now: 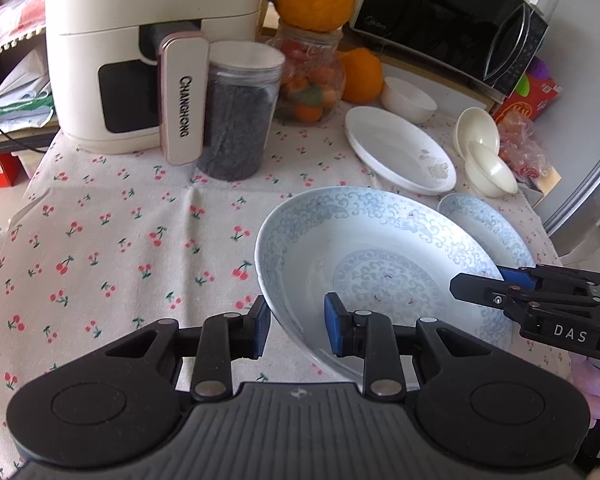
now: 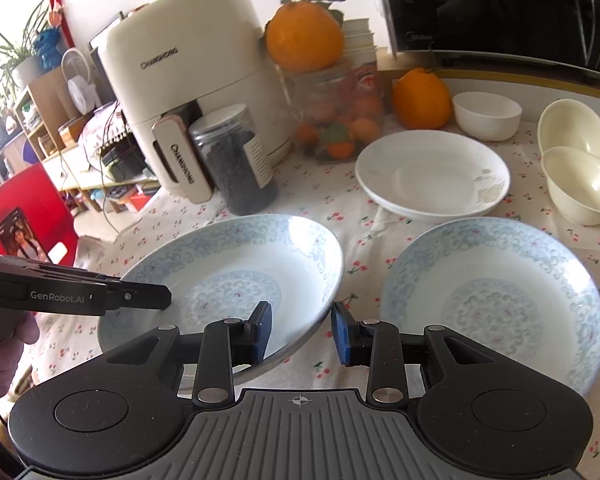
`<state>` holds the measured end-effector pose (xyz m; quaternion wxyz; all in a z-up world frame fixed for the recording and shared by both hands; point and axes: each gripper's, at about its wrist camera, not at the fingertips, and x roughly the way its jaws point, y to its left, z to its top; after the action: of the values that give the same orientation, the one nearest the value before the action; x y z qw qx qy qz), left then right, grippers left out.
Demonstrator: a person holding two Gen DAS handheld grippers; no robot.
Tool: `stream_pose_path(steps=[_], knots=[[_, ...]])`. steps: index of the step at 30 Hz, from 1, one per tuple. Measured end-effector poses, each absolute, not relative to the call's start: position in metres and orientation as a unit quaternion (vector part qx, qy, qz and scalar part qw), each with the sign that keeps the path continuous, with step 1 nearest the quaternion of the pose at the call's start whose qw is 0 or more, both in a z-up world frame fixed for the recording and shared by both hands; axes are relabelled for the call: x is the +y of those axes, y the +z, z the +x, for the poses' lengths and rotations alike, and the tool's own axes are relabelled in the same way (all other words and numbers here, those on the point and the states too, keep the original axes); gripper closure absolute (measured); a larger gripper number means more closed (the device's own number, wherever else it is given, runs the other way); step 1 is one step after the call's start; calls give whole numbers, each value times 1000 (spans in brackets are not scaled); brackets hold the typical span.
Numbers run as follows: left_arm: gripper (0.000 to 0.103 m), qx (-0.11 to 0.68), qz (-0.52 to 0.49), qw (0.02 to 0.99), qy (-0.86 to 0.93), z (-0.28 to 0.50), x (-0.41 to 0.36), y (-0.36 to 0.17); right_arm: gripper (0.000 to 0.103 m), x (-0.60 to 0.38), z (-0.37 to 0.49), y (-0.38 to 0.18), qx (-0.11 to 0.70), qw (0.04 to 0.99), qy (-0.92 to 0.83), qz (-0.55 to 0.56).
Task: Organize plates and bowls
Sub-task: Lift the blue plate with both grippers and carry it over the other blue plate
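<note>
Left view, plate (image 1: 380, 272): tilted off the cloth (image 1: 120, 240), rim between the parted pads of both the left gripper (image 1: 296, 326) and right gripper (image 1: 476, 280).
Handling: likely glazed ceramic: stiff, slippery, breakable; take the rim.
Right view, grippers: right gripper (image 2: 300, 328) and left gripper (image 2: 156, 298) straddle opposite rims, not visibly clamped.
Count: two blue plates, one white plate (image 2: 432, 176), three bowls (image 2: 580, 184).

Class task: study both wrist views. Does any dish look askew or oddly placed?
Yes. The near blue-patterned plate sits tilted, its rim between both grippers' open fingers, left and right. Two cream bowls lean on their sides.
</note>
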<state>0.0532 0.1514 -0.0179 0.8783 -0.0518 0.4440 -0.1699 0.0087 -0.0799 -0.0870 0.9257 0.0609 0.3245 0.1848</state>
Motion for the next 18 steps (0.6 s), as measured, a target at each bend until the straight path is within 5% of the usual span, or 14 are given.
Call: stream_pose_path(steps=[18], knots=[[77, 426, -24, 878, -217, 55, 94, -13, 71, -143, 4, -83, 307, 936, 151, 87]])
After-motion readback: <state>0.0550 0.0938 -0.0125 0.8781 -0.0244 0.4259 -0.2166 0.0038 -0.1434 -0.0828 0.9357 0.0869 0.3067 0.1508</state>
